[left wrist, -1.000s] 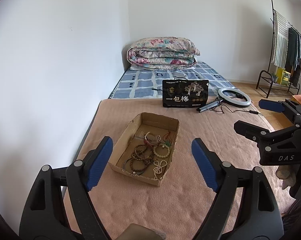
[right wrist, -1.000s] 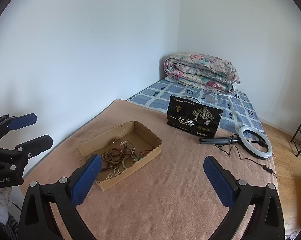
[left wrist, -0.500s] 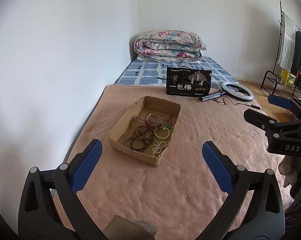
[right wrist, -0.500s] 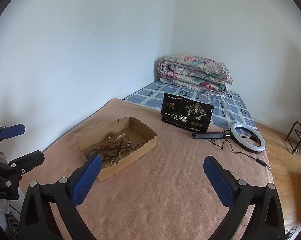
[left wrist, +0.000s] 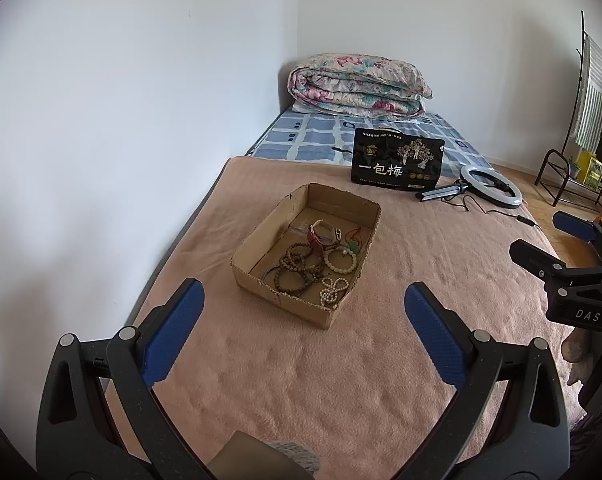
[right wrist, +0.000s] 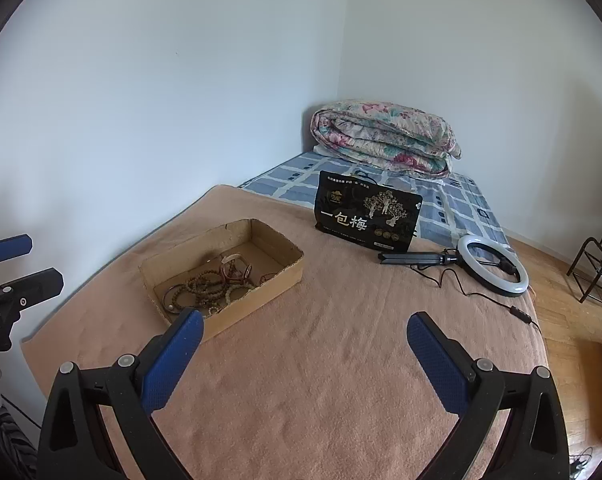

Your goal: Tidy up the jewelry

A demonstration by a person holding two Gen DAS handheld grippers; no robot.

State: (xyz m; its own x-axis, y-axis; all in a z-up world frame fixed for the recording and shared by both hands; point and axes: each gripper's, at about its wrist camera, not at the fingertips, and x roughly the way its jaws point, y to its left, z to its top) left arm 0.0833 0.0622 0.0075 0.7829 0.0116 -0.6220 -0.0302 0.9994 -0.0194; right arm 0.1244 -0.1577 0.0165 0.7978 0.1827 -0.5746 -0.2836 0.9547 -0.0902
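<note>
Here, on a peach fleece blanket (left wrist: 341, 380) spread over the bed: a shallow torn-edged brown cardboard tray (left wrist: 257, 250), set toward the wall-side edge, holding a tangle of wooden and pale bead bracelets (left wrist: 313, 264); broad bare blanket all round it, a black printed pouch (left wrist: 397, 160) and white ring light (left wrist: 491, 186) well beyond. Hovering short of the tray, both spread wide with nothing between the blue pads: left gripper (left wrist: 301, 320) and right gripper (right wrist: 305, 344). Seen only from the left wrist: the tray's full contents, a clothes rack (left wrist: 589, 112); from the right, the blanket's rounded floor-side edge.
</note>
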